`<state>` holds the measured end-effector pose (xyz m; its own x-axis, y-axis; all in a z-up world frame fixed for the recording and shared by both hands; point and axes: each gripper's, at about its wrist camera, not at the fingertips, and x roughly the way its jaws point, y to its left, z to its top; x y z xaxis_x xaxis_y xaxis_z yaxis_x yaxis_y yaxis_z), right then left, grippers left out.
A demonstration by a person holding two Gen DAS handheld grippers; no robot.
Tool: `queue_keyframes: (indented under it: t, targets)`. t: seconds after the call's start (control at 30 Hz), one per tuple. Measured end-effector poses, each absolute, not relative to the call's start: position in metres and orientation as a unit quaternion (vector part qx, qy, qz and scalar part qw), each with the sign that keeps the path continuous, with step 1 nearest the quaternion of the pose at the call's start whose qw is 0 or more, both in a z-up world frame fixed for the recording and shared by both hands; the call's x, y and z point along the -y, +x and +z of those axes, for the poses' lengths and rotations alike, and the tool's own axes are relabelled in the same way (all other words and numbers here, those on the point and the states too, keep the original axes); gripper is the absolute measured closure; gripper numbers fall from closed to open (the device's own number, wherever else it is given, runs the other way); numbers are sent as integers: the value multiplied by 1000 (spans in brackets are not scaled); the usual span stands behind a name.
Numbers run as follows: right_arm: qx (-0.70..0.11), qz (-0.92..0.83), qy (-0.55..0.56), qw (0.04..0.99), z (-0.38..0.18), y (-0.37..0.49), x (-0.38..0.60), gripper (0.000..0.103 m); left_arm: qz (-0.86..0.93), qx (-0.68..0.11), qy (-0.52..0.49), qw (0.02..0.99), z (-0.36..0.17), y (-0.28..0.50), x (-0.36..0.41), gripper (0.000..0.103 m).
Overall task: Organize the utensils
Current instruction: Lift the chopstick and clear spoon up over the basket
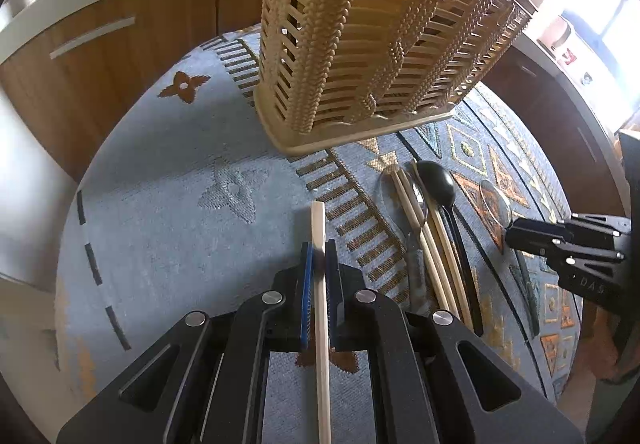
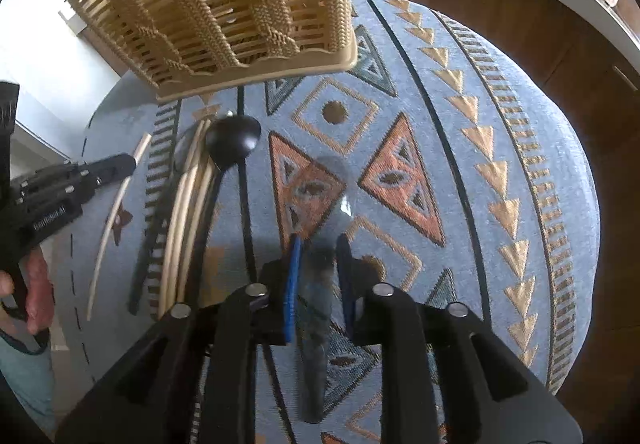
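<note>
2 steep close wrist views, shared basket (image 1: 372, 43)

Woven cloth cover (image 1: 168, 244) in matt blue with rough patterned threads, beige plastic slatted basket (image 1: 360, 43), pale bare-wood chopstick (image 1: 320, 284), glossy black plastic spoon (image 2: 232, 139), clear shiny plastic spoon (image 2: 320, 244), matt black grippers with blue ribbed pads (image 1: 306, 284), glossy wood-grain cabinets (image 1: 100, 83)

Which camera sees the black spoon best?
The left wrist view: the black spoon shows whole, bowl and long handle, lying beside the chopsticks on the cloth. The right wrist view shows its round bowl well, but the handle there is blurred and hard to follow.
</note>
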<state>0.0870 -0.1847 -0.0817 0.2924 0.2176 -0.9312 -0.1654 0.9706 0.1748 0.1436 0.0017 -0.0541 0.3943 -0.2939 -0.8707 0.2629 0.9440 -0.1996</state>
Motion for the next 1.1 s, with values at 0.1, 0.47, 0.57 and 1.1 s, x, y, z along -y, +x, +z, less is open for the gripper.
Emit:
queue_keyframes:
  t: [0.1, 0.47, 0.57, 1.1]
  targets:
    - [-583, 113, 6, 805, -79, 95, 179, 78, -167, -524, -12, 835, -54, 143, 0, 99]
    - [-592, 115, -61, 795, -80, 100, 143, 92, -169, -517, -16, 839, -56, 142, 0, 99]
    - [-569, 131, -65, 809, -77, 92, 143, 93, -179, -511, -36, 840, -56, 138, -5, 99]
    - [-438, 201, -2, 876, -7, 42, 167, 93, -224, -382, -46, 895, 11, 77, 4, 99]
